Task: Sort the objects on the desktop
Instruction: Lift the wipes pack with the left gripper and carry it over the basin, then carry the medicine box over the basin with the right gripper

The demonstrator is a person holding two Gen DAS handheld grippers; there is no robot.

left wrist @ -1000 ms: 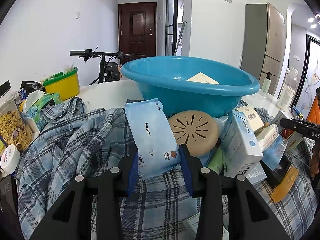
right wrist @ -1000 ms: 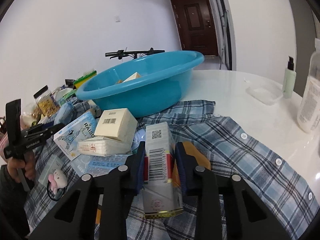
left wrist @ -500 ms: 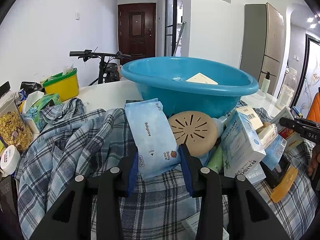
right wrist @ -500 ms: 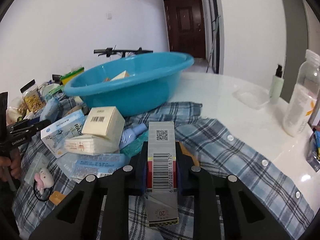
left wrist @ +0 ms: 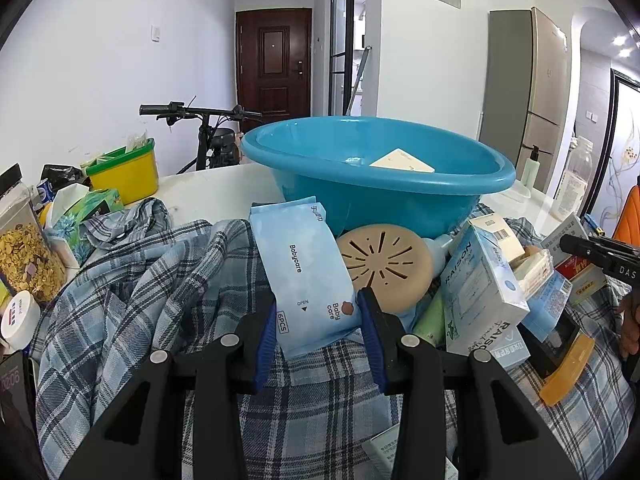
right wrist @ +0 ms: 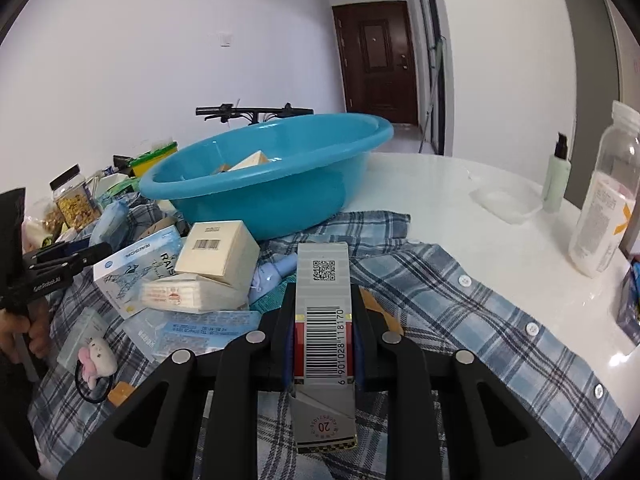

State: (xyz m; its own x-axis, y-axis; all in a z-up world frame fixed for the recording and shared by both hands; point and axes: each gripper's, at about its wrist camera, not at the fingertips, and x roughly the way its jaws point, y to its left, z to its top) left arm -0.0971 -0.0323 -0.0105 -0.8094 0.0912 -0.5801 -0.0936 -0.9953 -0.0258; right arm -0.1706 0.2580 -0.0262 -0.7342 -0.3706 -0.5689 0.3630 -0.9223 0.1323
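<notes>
Two items are held at once, one per gripper. A grey box (right wrist: 323, 320) with a barcode and QR code is clamped between the jaws of the right gripper (right wrist: 322, 312), raised above the plaid shirt (right wrist: 460, 312) spread over the white table (right wrist: 460, 184). A blue wipes pack (left wrist: 304, 276) (printed "Babycare") is pinched at its lower end by the blue pads (left wrist: 266, 340) of the left gripper (left wrist: 318, 338), its upper end leaning toward the basin (left wrist: 376, 184). Just beside the pack, a tan vented disc (left wrist: 386, 266) is propped against the basin wall, and a pale blue carton (left wrist: 480, 292) is tilted to its right. In the right wrist view a cream box (right wrist: 218, 252) is stacked on a tissue packet (right wrist: 188, 296) within the same heap, with a small plush hair tie (right wrist: 96, 360) lying on the shirt nearer the camera. A cream card is seen inside the basin. Farther off, a yellow tub (left wrist: 124, 170) and a cereal jar (left wrist: 24, 248) are set at the left edge, and a white bottle (right wrist: 604, 208) and pump bottle (right wrist: 557, 176) at the right.
</notes>
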